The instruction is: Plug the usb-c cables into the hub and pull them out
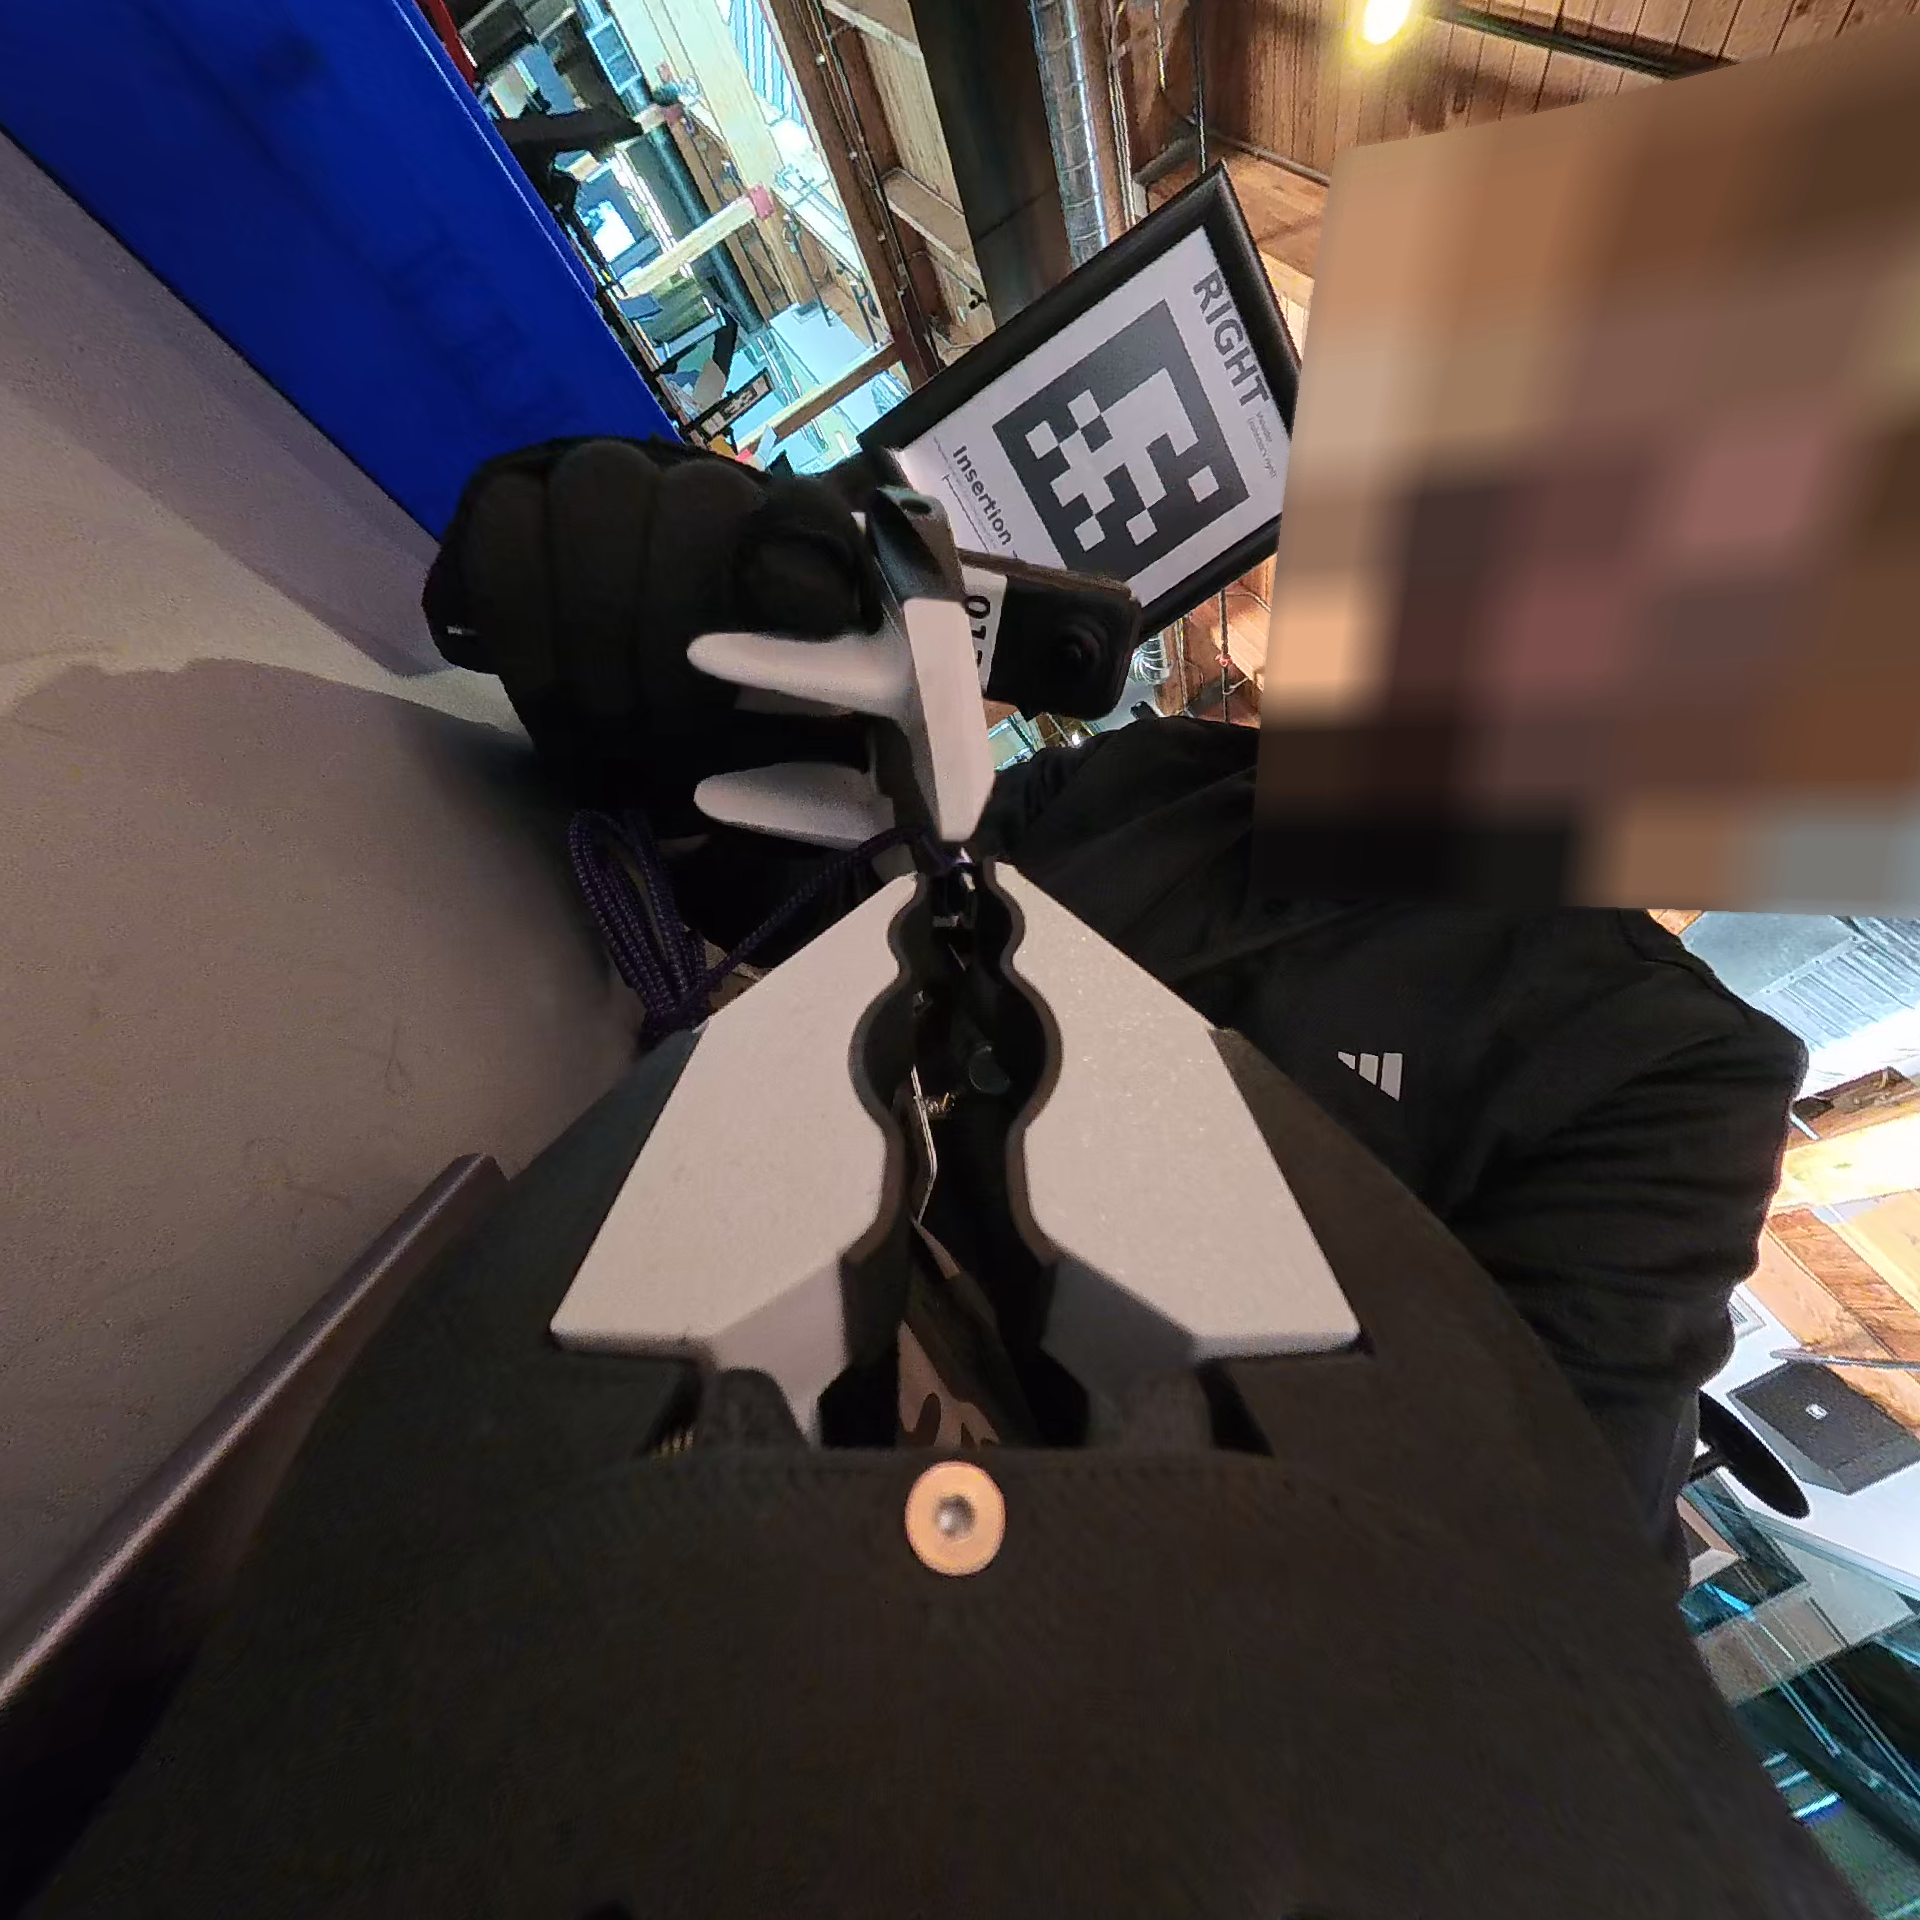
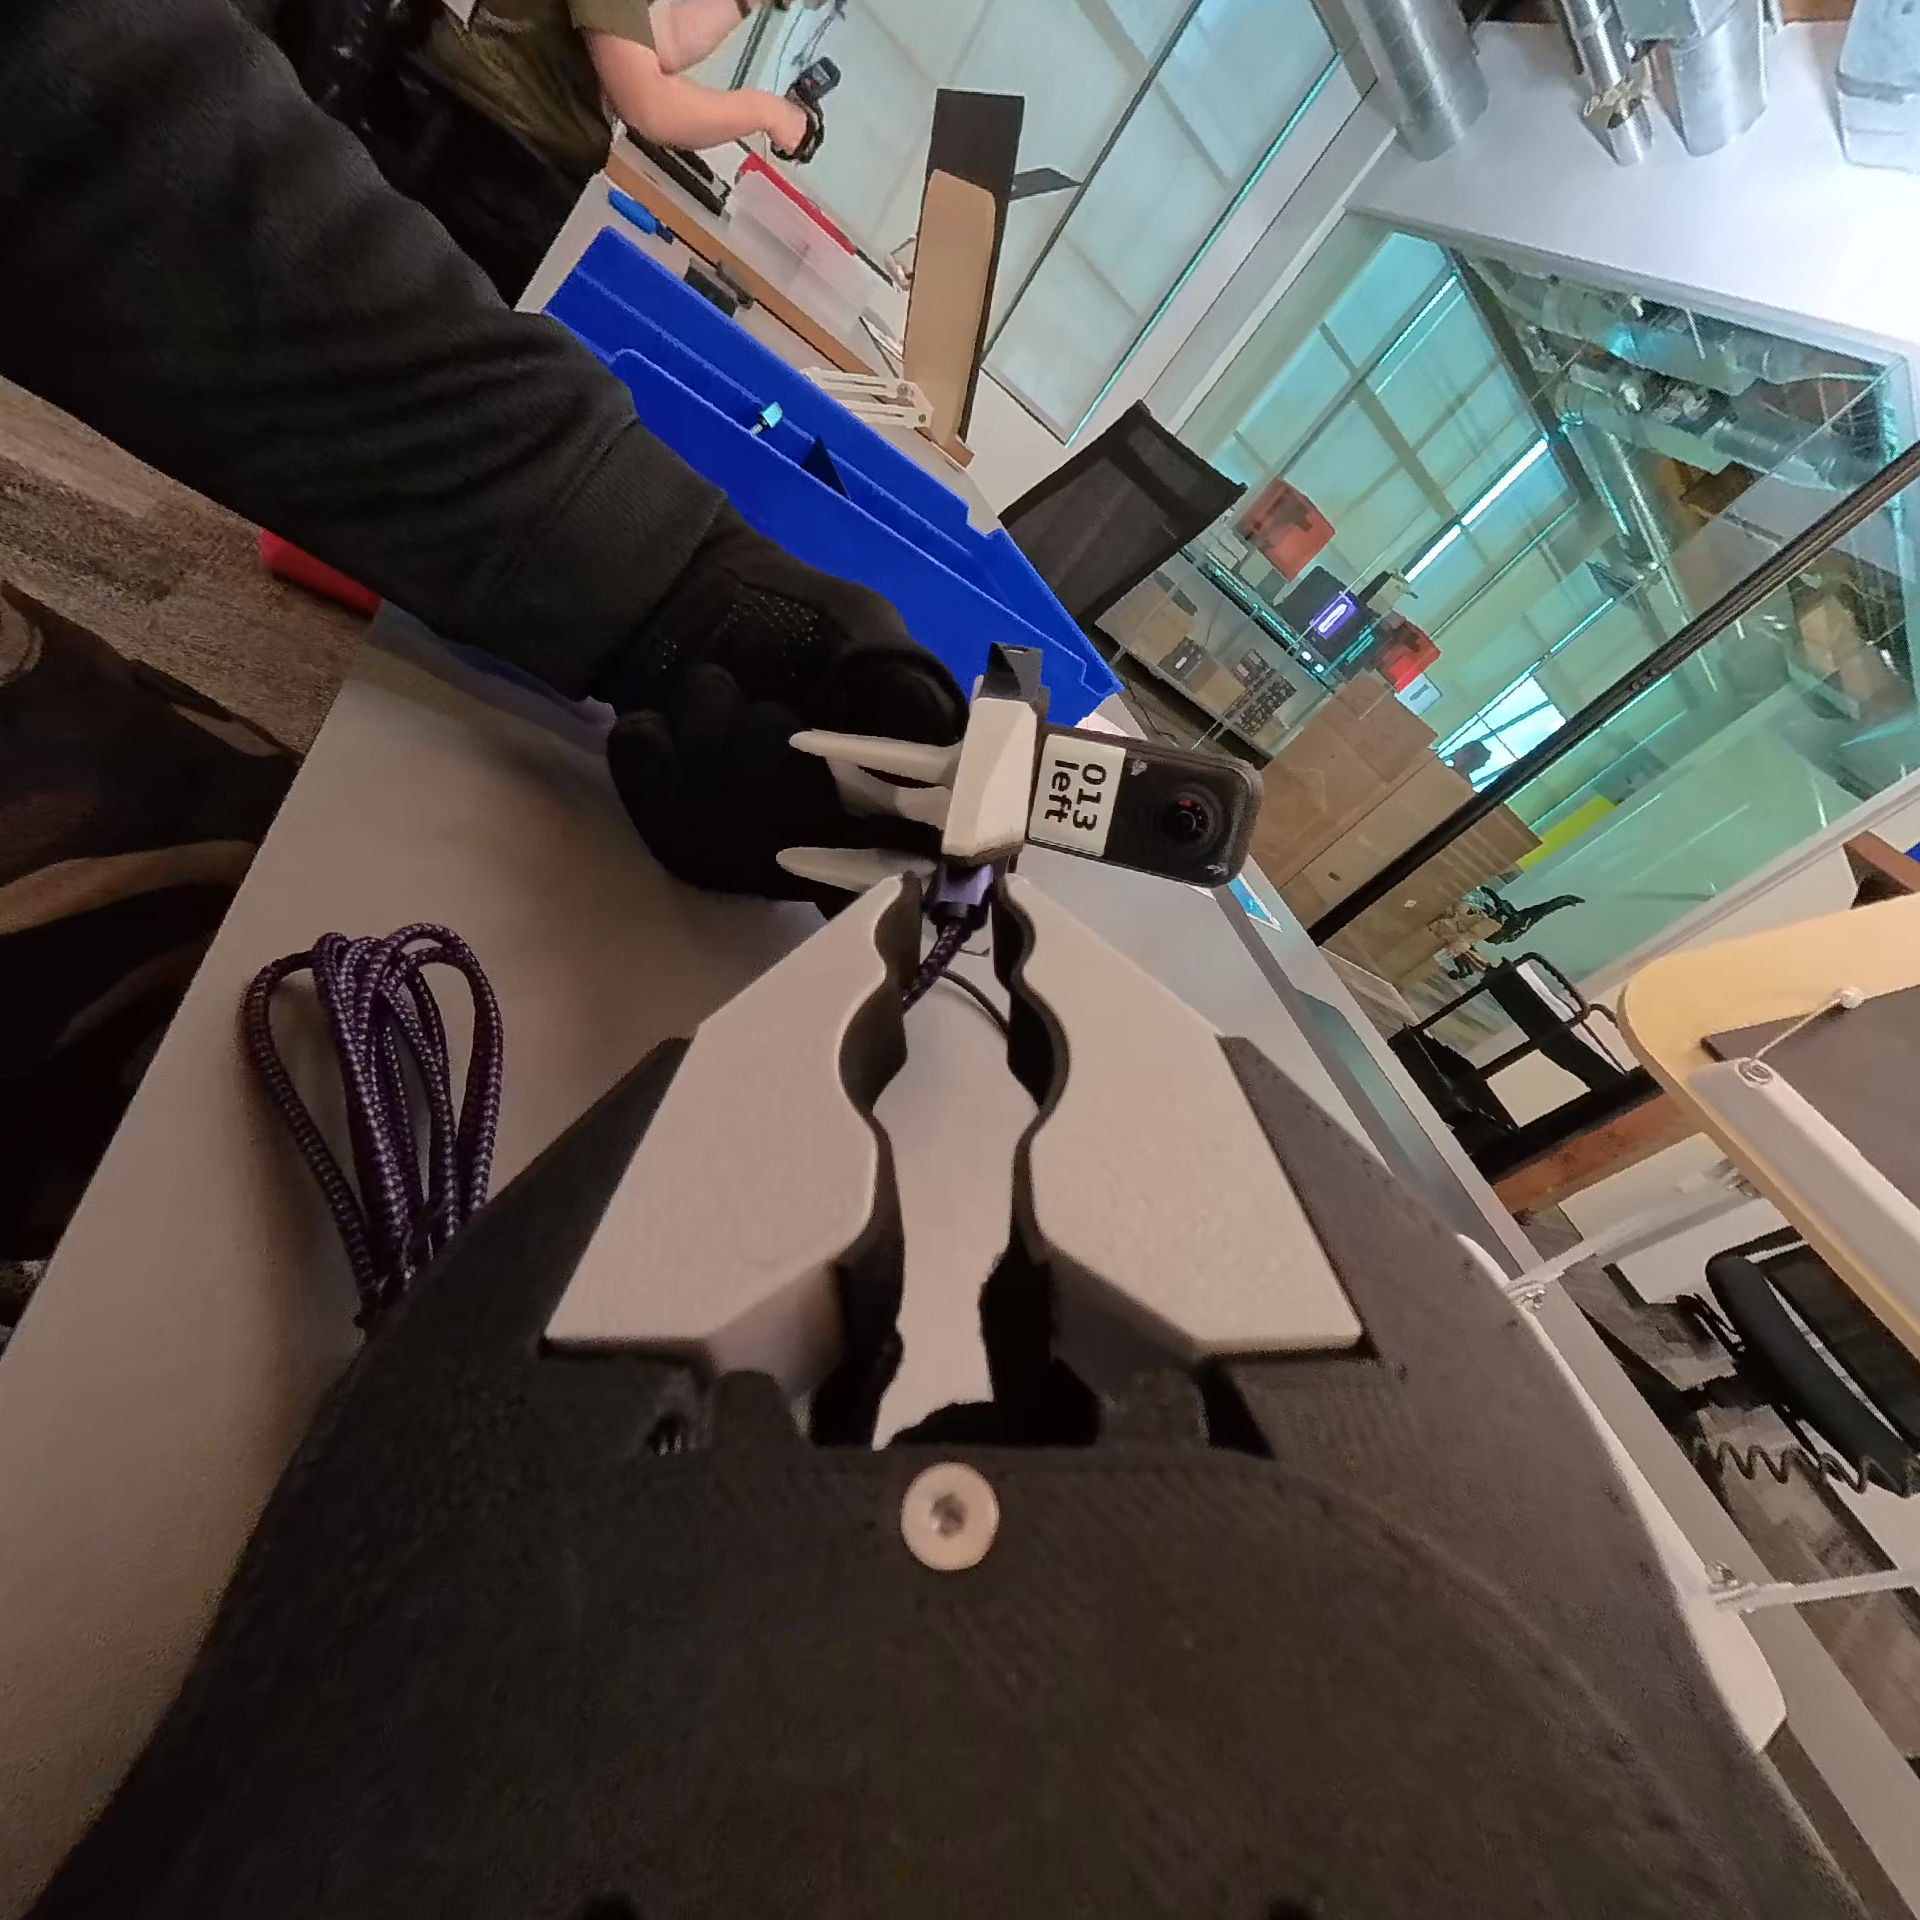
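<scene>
Above the grey surface (image 2: 208,1091): both tongs meet tip to tip, held off the top by black-gloved hands.
Left tongs (image 1: 951,894): white fingers drawn close together, tips pinched on a small dark piece with a thin purple cord running off it; what the piece is cannot be told.
Right tongs (image 2: 956,896): fingers close together, tips clamped on the purple plug (image 2: 961,899) of a braided cable (image 2: 384,1081).
Cable: from the plug it runs back between the right fingers; the rest lies as a loose coil on the surface, to the left of the right tongs.
Hub: cannot be made out in either view.
Left hand (image 2: 758,748): gloved, gripping its tool's handle just above the surface.
Right hand (image 1: 634,613): gloved, gripping the other tool.
Behind: blue bins (image 2: 831,457) at the far edge of the surface; a black-framed marker sign (image 1: 1122,416) stands beyond the right hand.
Person: black jacket (image 1: 1455,1091) fills the right of the left wrist view.
</scene>
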Motion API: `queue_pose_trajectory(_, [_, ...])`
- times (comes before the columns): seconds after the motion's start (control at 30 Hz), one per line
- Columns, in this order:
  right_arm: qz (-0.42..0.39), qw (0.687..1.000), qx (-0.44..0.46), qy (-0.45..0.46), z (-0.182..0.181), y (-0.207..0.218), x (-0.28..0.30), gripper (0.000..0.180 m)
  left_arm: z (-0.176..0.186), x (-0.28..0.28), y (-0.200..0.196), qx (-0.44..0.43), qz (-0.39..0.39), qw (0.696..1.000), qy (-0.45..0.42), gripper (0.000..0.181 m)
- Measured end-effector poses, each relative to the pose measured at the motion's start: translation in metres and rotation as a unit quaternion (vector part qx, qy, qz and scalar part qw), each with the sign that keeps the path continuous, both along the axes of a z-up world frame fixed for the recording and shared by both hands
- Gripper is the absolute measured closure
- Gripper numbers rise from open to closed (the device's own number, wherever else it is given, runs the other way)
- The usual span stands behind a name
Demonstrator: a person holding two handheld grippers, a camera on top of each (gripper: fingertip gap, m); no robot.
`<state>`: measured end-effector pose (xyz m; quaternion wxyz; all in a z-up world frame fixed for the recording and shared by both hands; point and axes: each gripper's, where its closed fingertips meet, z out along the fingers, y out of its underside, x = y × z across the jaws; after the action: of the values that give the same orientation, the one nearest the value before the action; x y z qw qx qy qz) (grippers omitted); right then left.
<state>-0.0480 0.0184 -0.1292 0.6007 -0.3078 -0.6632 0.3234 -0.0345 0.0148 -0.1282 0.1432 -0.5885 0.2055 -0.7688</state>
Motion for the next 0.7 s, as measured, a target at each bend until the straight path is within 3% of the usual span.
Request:
queue_pose_trajectory(0.03, [0.003,1.000,-0.002,0.000,0.0002,-0.0008,0.0002,0.169,0.0002,0.0002,-0.0009,0.004,-0.001,1.000,0.000,0.175])
queue_pose_trajectory(0.7, [-0.010,1.000,-0.012,-0.011,-0.0019,0.0045,0.0018,0.171,-0.0008,0.0011,0.0057,-0.009,0.009,1.000,0.000,0.174])
